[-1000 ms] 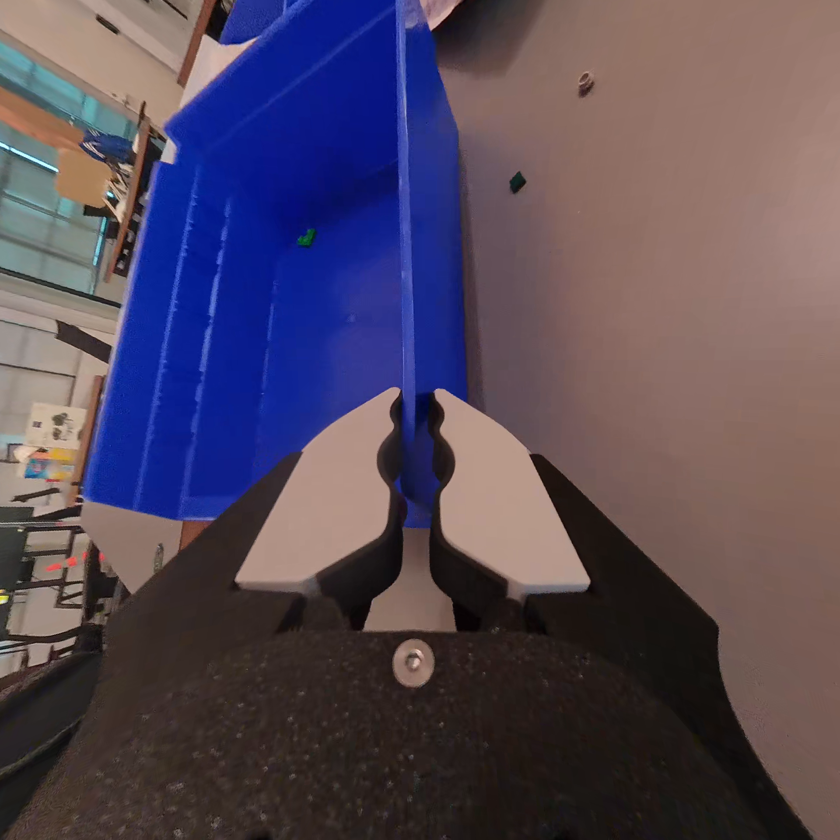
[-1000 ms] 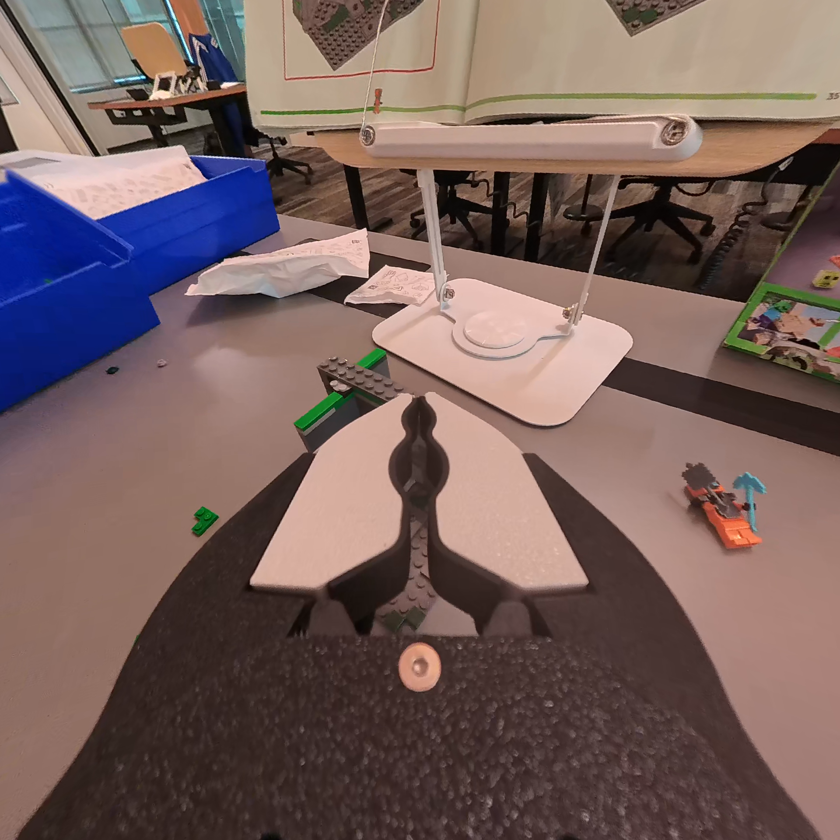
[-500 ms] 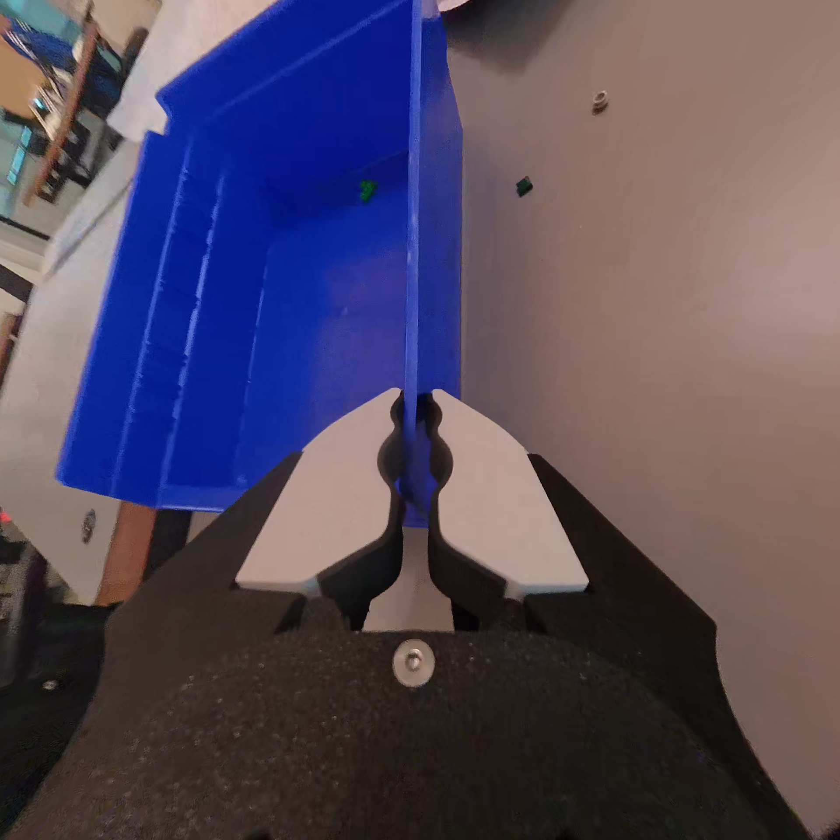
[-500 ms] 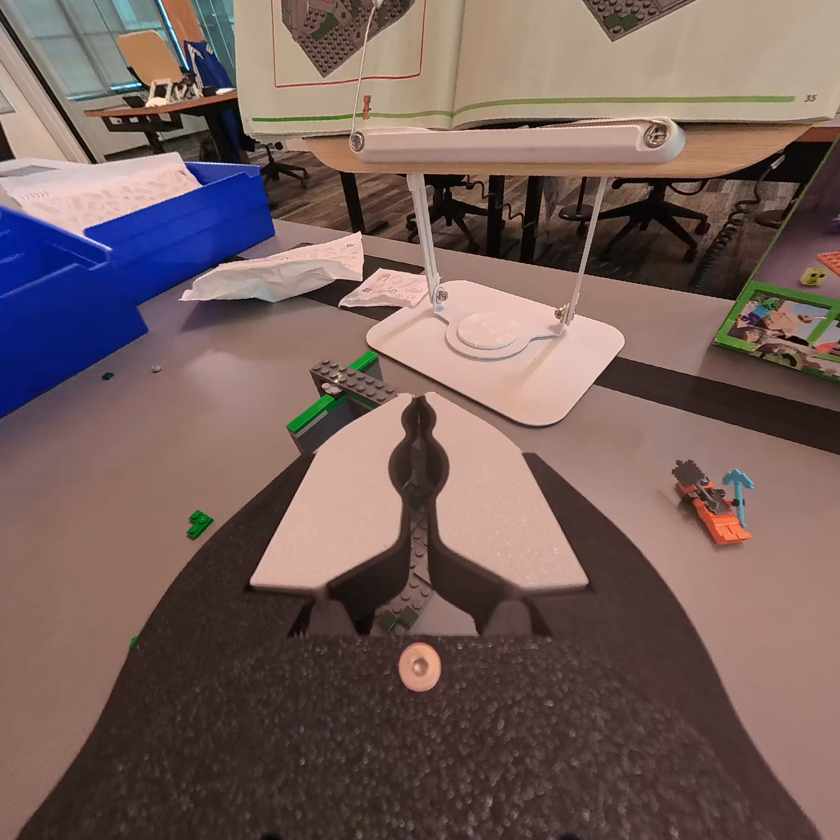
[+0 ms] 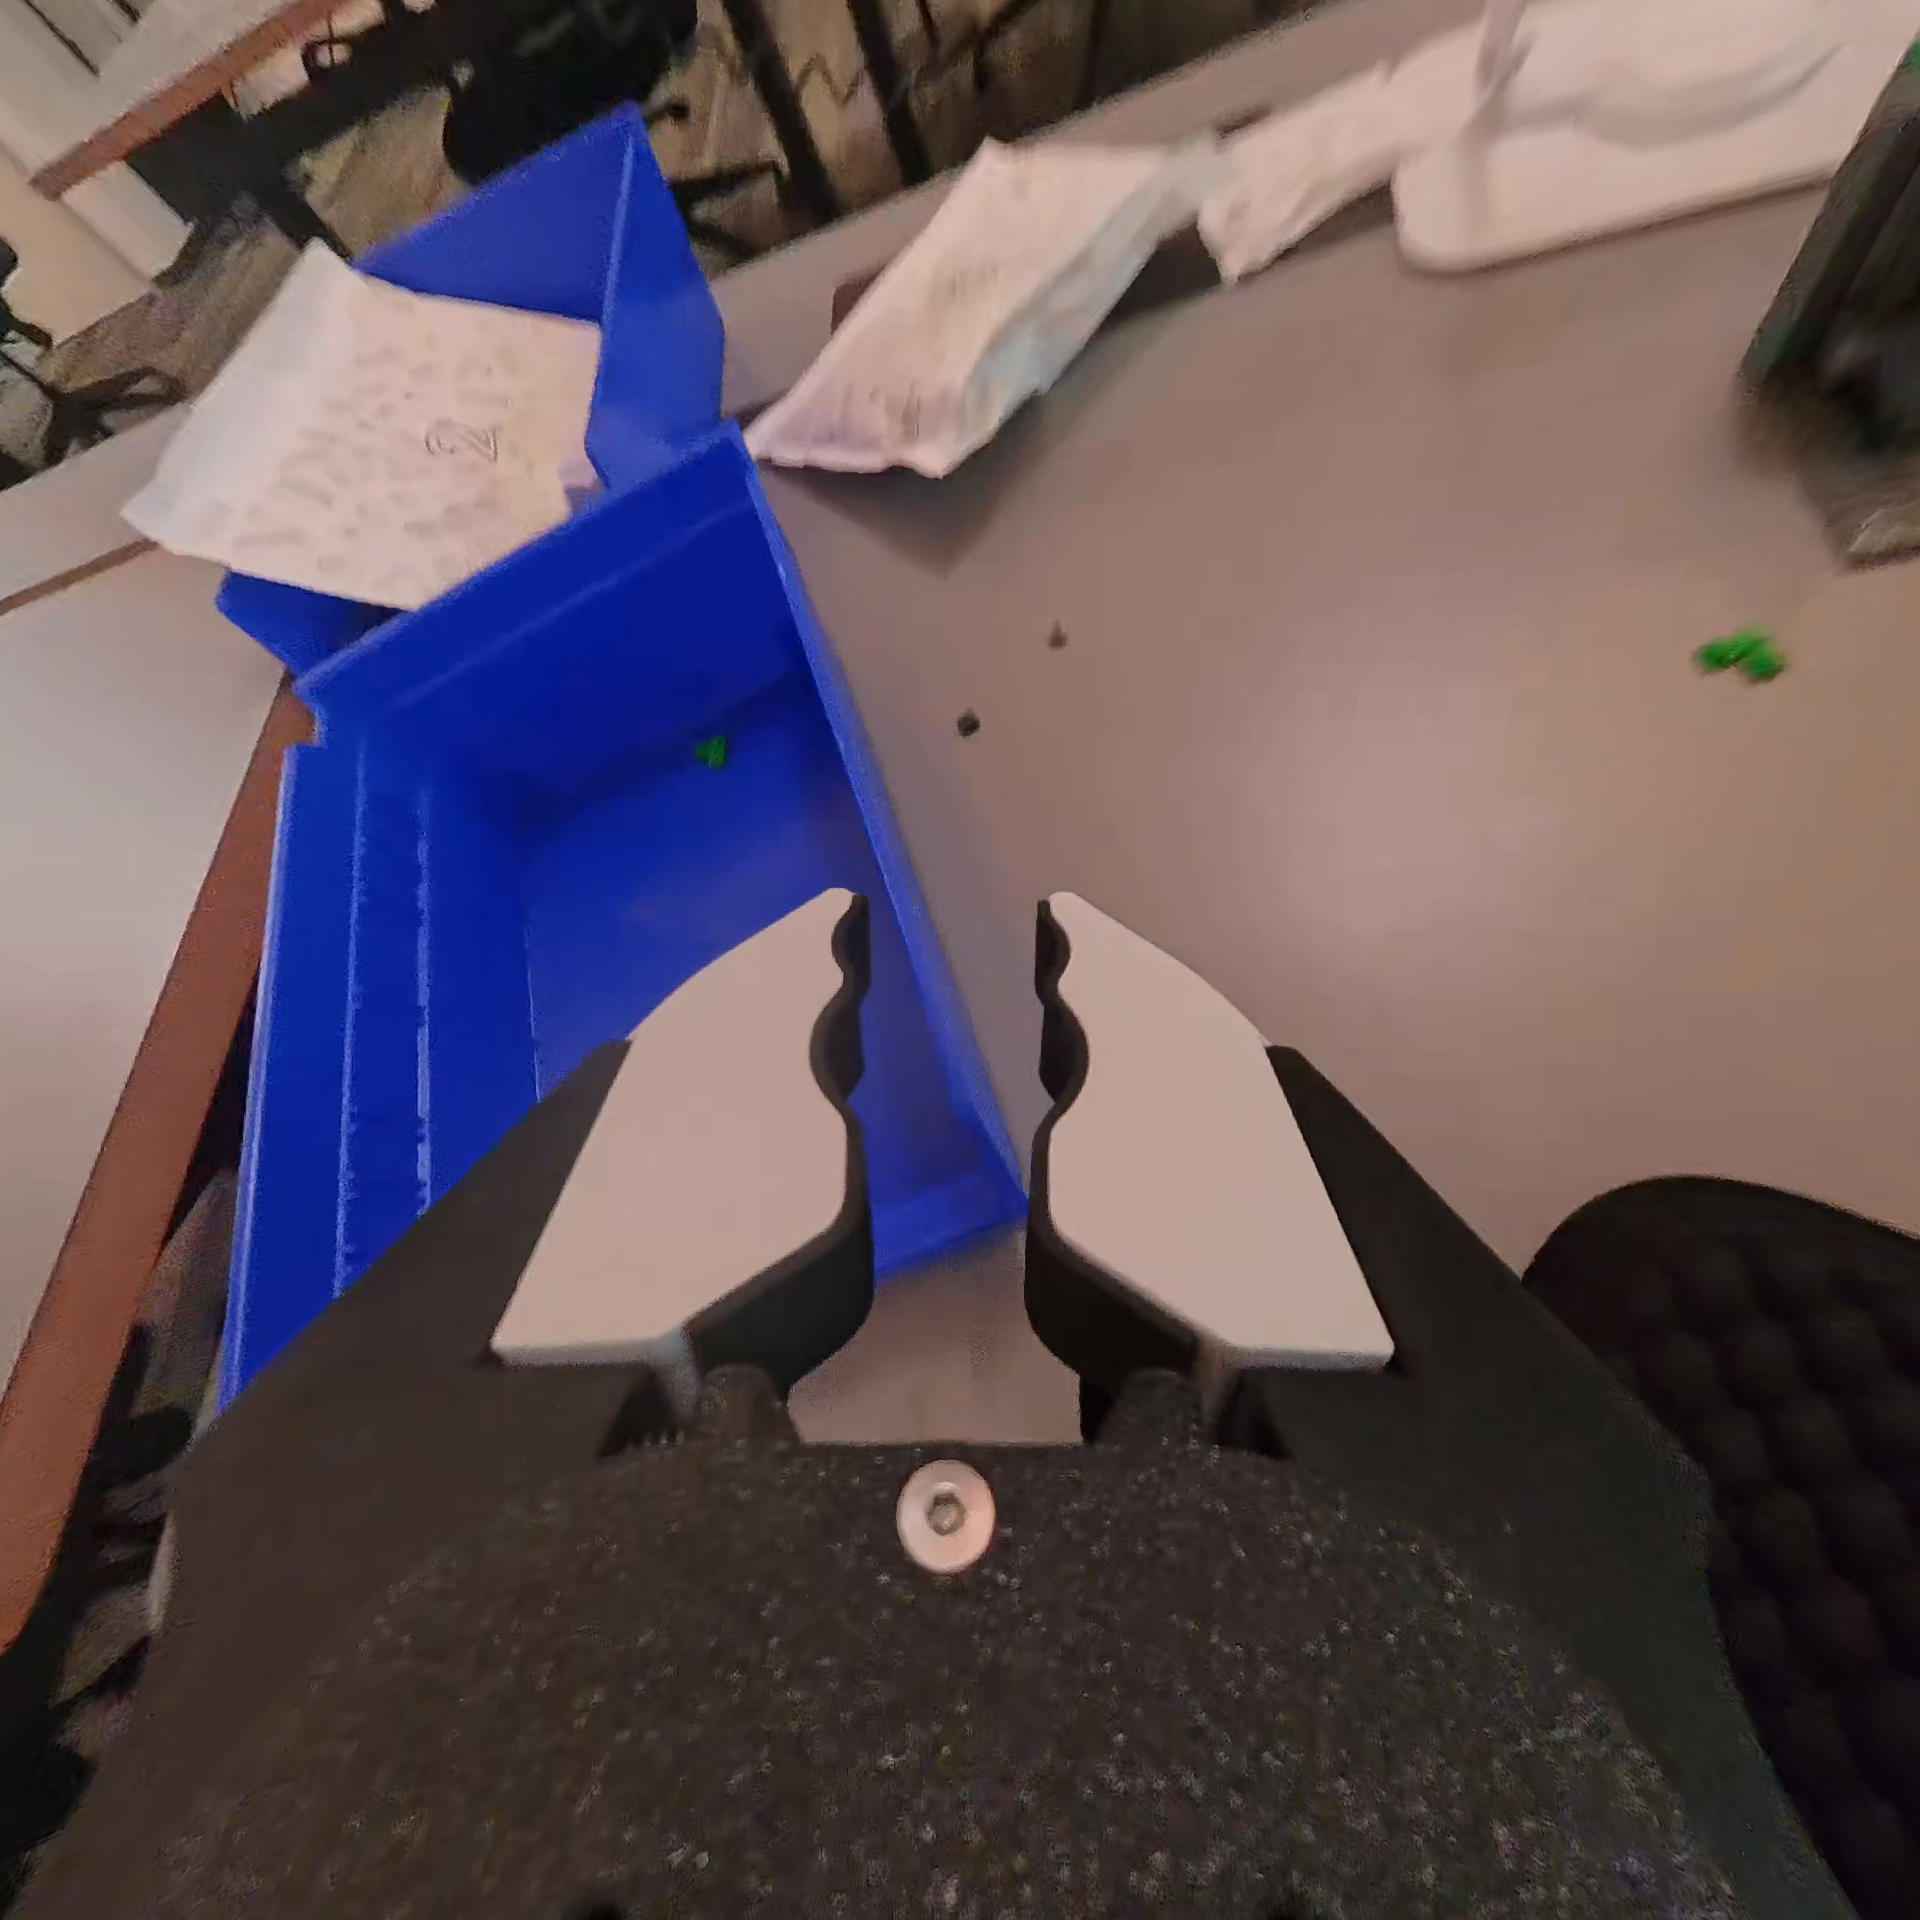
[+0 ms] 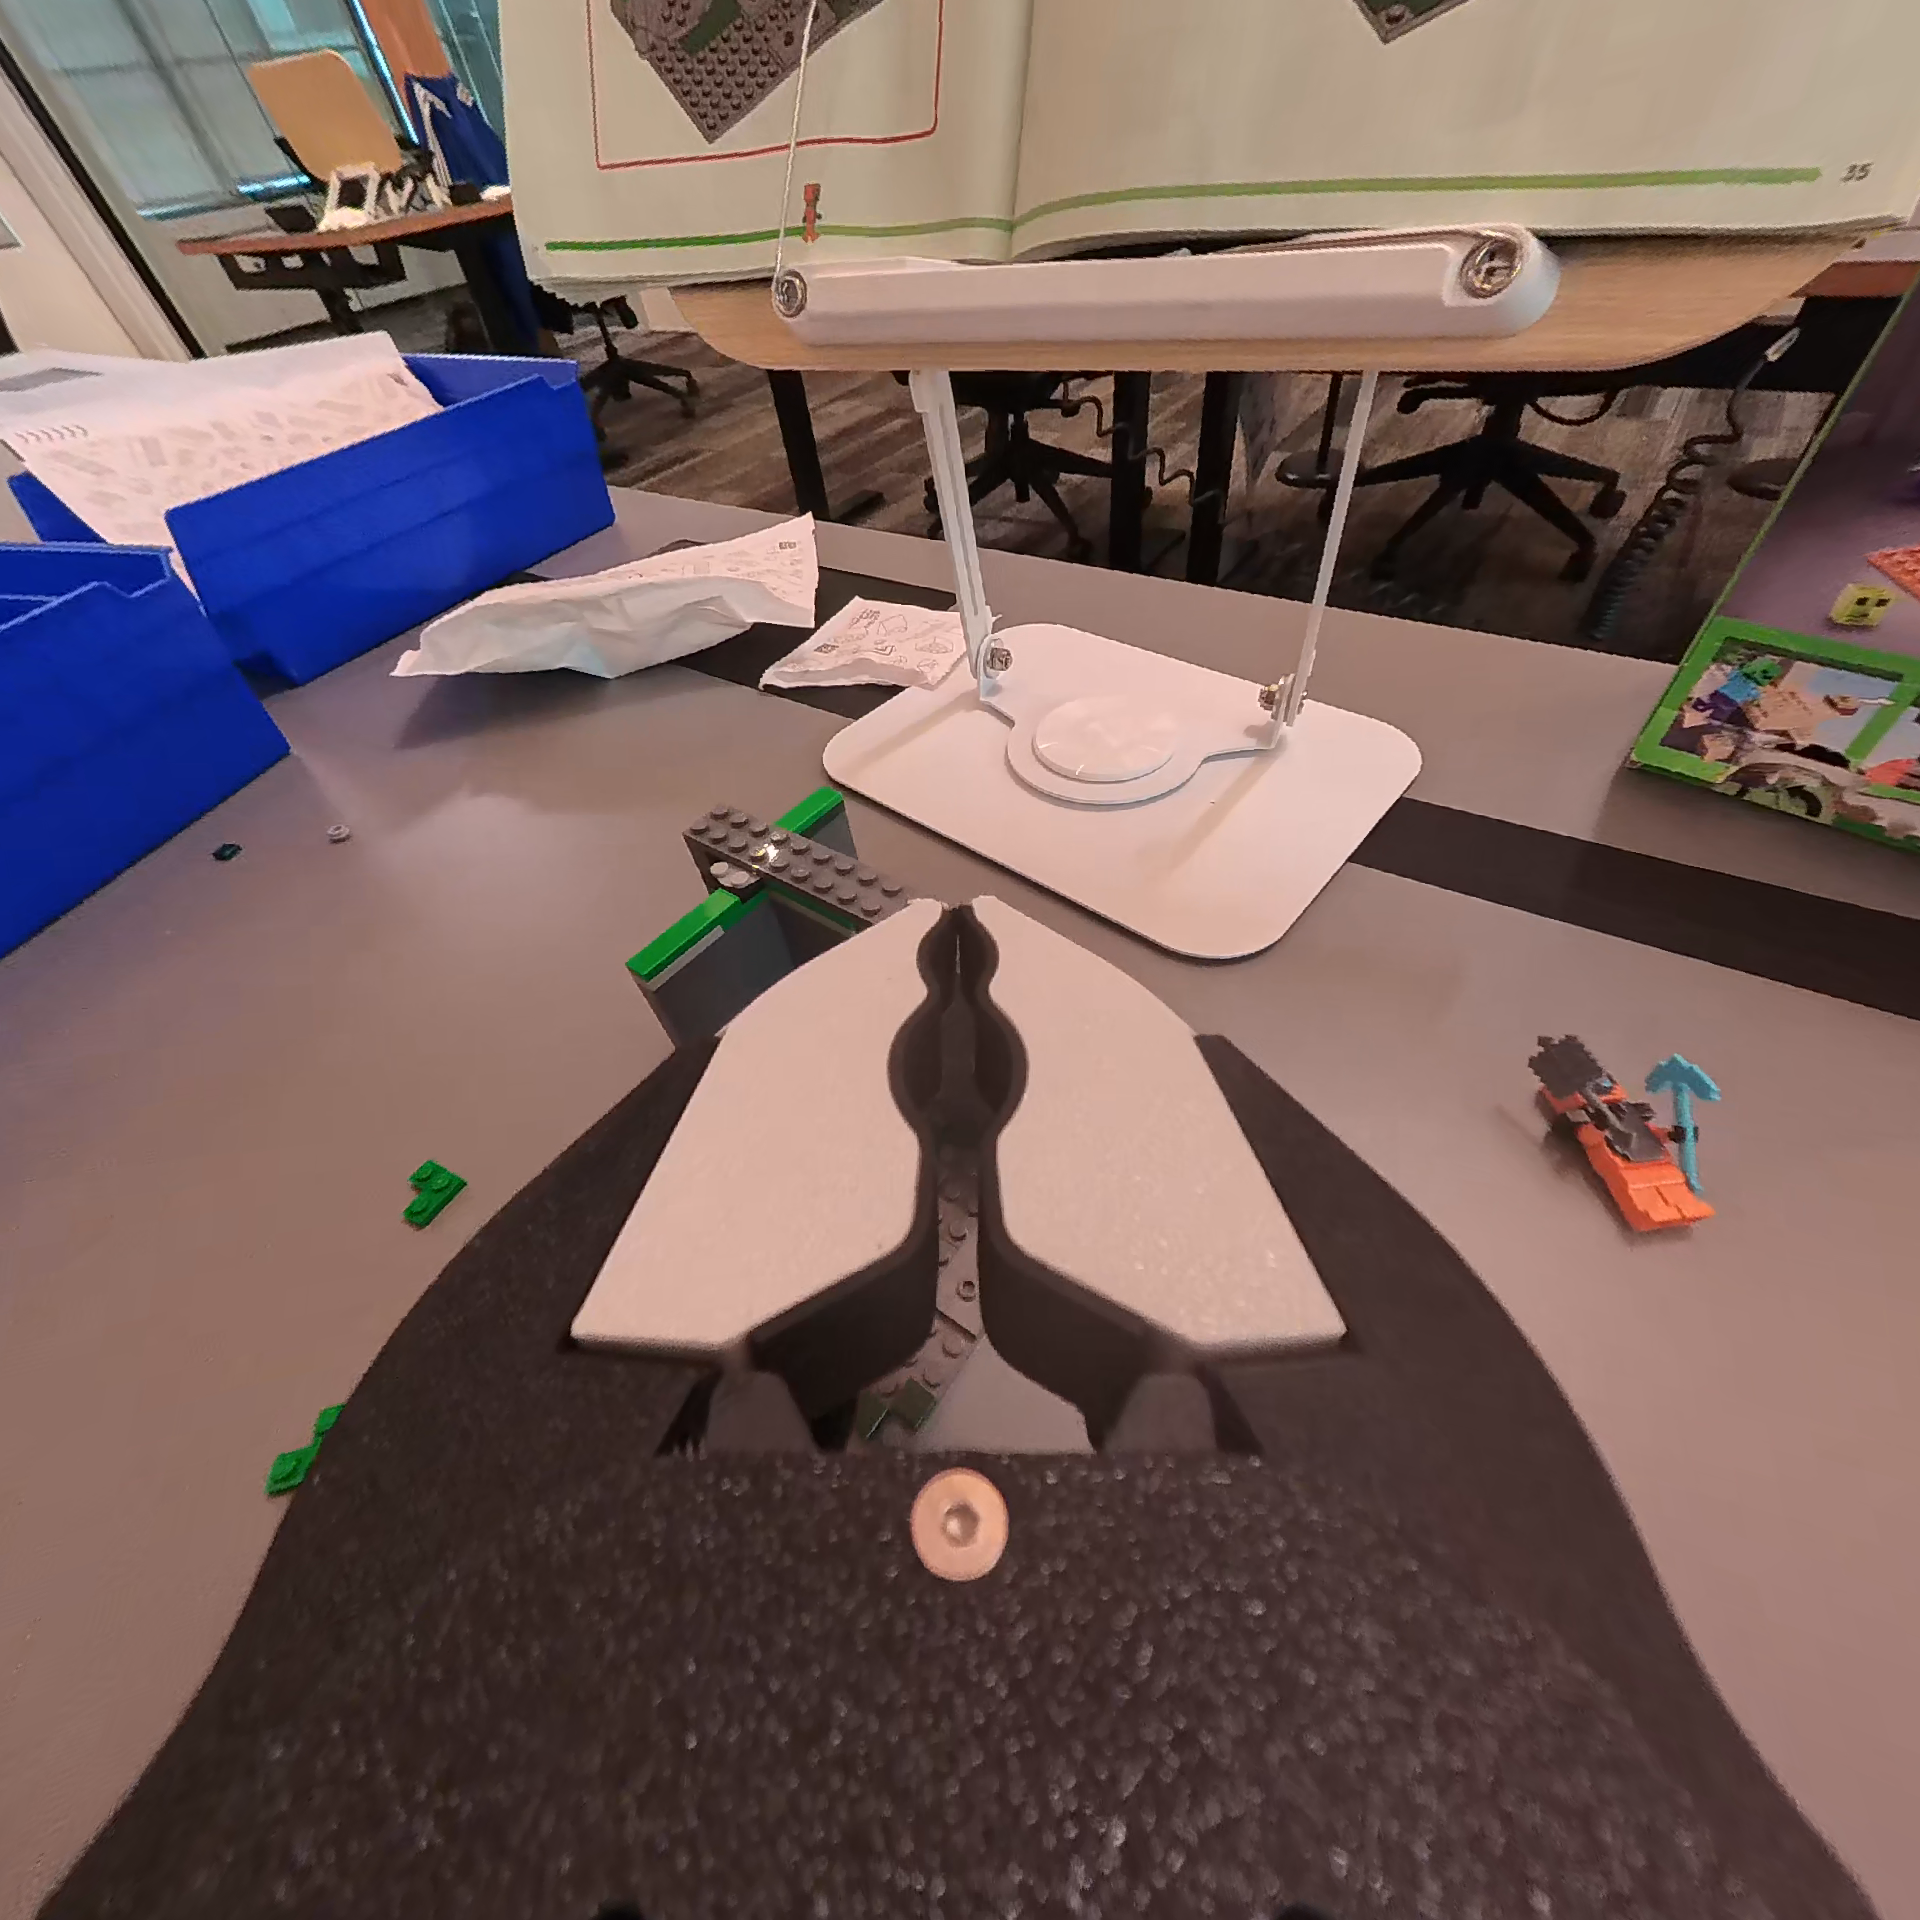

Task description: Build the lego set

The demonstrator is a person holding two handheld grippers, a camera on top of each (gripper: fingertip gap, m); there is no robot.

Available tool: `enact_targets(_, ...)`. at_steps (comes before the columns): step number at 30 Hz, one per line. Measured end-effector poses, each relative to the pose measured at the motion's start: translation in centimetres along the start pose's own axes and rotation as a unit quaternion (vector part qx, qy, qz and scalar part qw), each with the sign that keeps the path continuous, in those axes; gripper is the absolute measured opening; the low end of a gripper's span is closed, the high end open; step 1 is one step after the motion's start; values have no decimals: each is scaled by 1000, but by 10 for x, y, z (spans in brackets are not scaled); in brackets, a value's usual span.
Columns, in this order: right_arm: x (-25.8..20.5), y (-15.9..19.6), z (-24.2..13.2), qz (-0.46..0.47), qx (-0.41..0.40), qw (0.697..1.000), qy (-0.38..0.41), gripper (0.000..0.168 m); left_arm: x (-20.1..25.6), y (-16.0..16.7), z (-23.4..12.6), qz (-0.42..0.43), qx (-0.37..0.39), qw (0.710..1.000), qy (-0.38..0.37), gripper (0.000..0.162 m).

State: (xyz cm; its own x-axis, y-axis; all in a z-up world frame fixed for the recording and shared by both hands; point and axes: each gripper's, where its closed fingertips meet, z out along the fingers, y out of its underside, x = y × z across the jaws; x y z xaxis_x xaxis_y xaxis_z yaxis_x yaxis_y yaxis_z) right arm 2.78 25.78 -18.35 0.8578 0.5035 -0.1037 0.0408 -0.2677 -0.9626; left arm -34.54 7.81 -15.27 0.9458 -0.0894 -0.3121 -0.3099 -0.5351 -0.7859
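My left gripper is open and empty, its jaws straddling the right wall of a blue bin without touching it. A small green piece lies inside the bin. My right gripper is shut on a grey and green Lego build, holding it by a grey studded plate between the fingers. The build also shows blurred at the right edge of the left wrist view. Loose green plates lie on the grey table to the left of the right gripper.
A white book stand holds the open instruction booklet behind the build. A second blue bin holds a paper bag. White bags, an orange figure, the set's box and tiny dark pieces lie around. The tips of one gripper are about 40 centimeters away from the tips of the other. The small green piece is about 25 centimeters from my left fingertips and 55 centimeters from my right.
My left gripper has let go of the blue bin's wall and opened. The left view has swung up toward the table. The right gripper still holds the build, nearly unmoved.
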Motion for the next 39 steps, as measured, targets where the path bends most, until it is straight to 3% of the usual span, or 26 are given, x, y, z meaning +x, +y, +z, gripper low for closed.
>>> enact_targets(4,-3,2,2,1,-3,1000,-4,0,-33,-22,-4,-43,46,998,9,25)
enact_targets(9,-5,2,3,1,-3,1000,-9,0,-92,-27,41,-95,31,995,8,25)
enact_targets(16,-5,3,3,-4,-1,1000,-10,1,-128,9,145,-152,-35,987,41,28)
enact_targets(21,-7,5,4,-12,-3,1000,-11,1,-133,48,197,-159,-83,982,53,35)
enact_targets(30,-1,5,3,-16,-4,1000,-2,1,-139,69,223,-136,-102,983,70,37)
enact_targets(39,1,9,5,-27,-11,1000,3,1,-120,60,242,-82,-126,982,110,35)
